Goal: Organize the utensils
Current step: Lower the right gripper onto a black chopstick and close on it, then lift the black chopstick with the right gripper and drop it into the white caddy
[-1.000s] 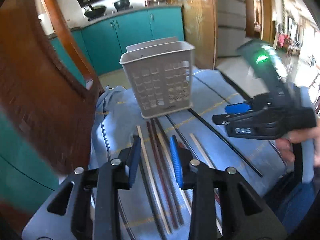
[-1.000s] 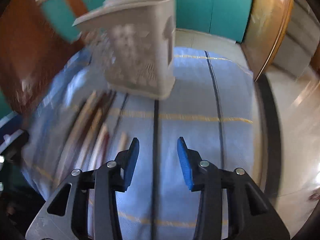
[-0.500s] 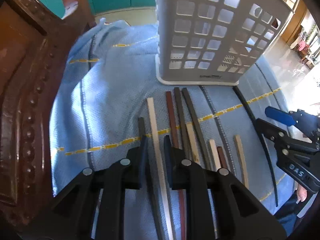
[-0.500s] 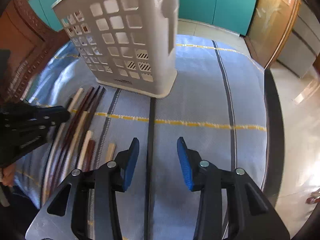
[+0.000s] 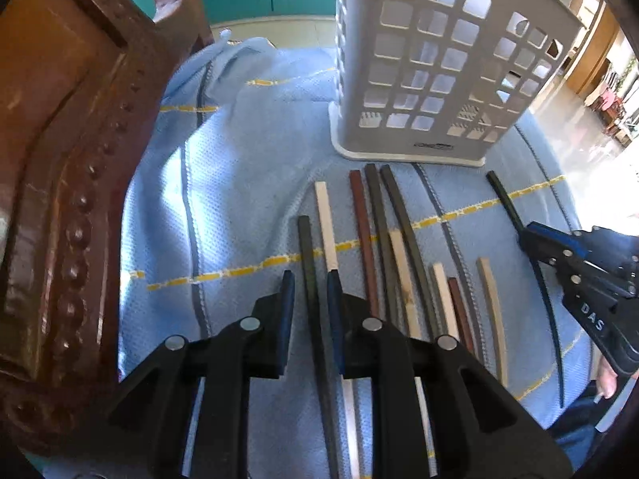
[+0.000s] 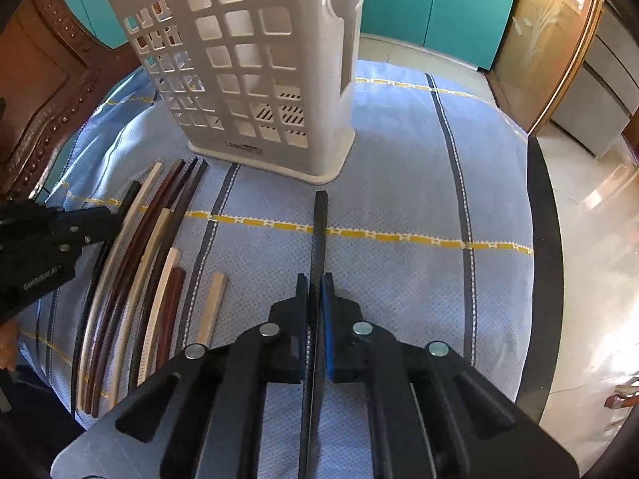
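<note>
Several chopsticks, dark, red-brown and pale, lie side by side on a blue cloth in front of a white perforated utensil basket. My left gripper is open, its jaws on either side of a dark chopstick, the leftmost of the row. My right gripper is shut on a single black chopstick that lies apart to the right of the row; the basket stands just beyond its tip. The right gripper also shows in the left wrist view.
A carved wooden chair back rises close at the left of the cloth. The table's dark edge curves along the right, with the floor beyond. Teal cabinets stand behind.
My right gripper has closed on the black chopstick. My left gripper has moved lower and closer over the leftmost dark chopstick, its jaws narrowed around it.
</note>
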### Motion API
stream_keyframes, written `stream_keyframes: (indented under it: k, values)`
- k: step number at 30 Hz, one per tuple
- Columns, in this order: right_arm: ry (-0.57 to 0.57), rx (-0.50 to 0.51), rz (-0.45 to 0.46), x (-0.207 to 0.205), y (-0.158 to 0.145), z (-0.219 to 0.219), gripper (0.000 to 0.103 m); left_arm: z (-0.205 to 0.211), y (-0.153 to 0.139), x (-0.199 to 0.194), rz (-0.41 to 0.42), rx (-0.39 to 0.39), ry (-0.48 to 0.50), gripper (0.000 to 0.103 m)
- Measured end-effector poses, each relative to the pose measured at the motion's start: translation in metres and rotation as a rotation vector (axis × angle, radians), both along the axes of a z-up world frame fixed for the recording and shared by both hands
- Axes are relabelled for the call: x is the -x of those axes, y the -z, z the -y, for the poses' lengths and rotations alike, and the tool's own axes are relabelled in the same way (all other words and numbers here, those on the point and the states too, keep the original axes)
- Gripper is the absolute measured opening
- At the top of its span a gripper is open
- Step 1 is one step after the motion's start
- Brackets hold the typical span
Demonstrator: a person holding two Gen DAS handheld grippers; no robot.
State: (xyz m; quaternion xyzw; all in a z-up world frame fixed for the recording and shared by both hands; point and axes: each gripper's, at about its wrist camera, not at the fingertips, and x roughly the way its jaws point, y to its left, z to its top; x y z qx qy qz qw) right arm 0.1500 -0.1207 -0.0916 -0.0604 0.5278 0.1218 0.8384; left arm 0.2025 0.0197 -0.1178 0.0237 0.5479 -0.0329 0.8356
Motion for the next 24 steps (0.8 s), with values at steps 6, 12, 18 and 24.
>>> stream_keyframes:
  k: [6, 12, 18, 24]
  values:
    - [0.002, 0.047, 0.014, -0.006, 0.004, -0.005, 0.017, 0.001, 0.005, -0.005, -0.012, -0.024, -0.002, 0.019]
    - [0.006, 0.004, 0.01, -0.004, 0.005, -0.004, 0.007, 0.014, 0.003, -0.001, 0.009, -0.034, 0.02, 0.008]
    - [0.03, -0.118, 0.113, 0.011, -0.031, 0.015, 0.006, 0.013, -0.048, 0.031, 0.166, 0.053, 0.021, 0.007]
    - [0.008, -0.292, 0.303, 0.063, -0.101, 0.047, 0.006, 0.017, -0.125, 0.095, 0.403, 0.127, 0.073, 0.007]
